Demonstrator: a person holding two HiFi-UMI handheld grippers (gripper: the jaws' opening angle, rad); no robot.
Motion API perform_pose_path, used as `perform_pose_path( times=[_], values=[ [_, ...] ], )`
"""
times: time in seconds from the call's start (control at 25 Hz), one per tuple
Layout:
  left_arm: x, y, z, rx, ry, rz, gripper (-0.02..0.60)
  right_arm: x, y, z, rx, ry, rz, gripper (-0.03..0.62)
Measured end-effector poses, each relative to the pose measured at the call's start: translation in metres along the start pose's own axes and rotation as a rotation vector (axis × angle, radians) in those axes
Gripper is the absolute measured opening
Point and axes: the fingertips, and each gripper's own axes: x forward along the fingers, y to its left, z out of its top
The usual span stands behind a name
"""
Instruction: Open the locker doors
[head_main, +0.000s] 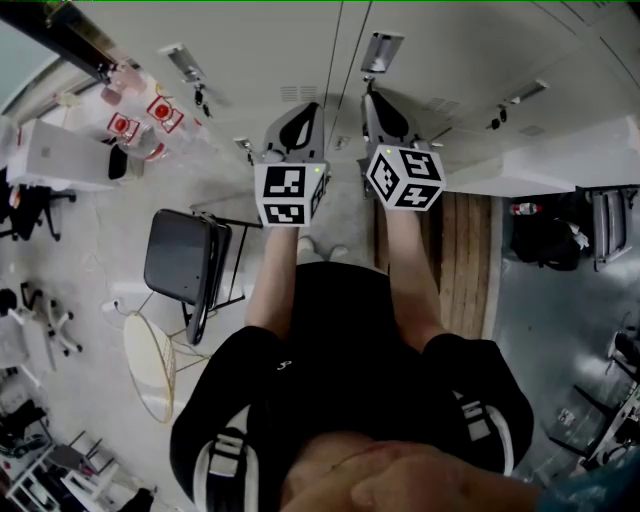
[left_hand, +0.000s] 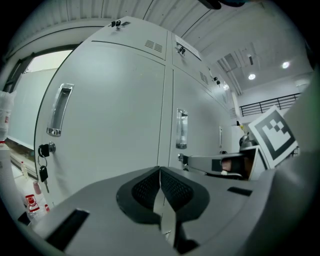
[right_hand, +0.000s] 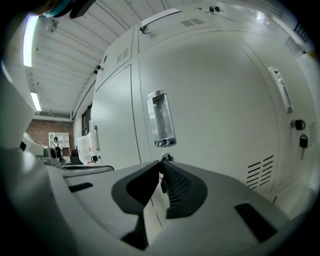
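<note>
Grey locker doors (head_main: 330, 50) stand in front of me, each with a recessed metal handle (right_hand: 161, 119) and a lock below it. My right gripper (right_hand: 161, 167) has its jaws closed at the lock (right_hand: 166, 157) under that handle, the tips pinching the small key that sticks out of it. The left gripper view shows the same gripper (left_hand: 186, 160) reaching to the lock below the middle handle (left_hand: 181, 128). My left gripper (left_hand: 160, 171) is shut on nothing, short of the seam between two doors. Both grippers (head_main: 300, 115) (head_main: 375, 100) point at the doors side by side.
The left door has a handle (left_hand: 59, 110) and a lock with hanging keys (left_hand: 44, 152). Another lock with a key (right_hand: 300, 131) shows on the door to the right. A black folding chair (head_main: 185, 260) and a round stool (head_main: 150, 365) stand behind on the left, a wooden bench (head_main: 465, 250) on the right.
</note>
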Motion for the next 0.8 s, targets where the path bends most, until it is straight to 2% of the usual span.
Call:
perform_pose_path(
  times=[0.48,0.8],
  values=[
    [-0.0048,0.0012,-0.0007,0.008,-0.001,0.005,0.011,-0.0012,-0.0040,-0.0020,0.223,-0.053,0.048,0.041],
    [-0.0069,-0.0007,-0.0001,0.013,0.000,0.007,0.011,-0.0023,-0.0077,-0.0034,0.413,-0.087,0.062,0.048]
  ],
)
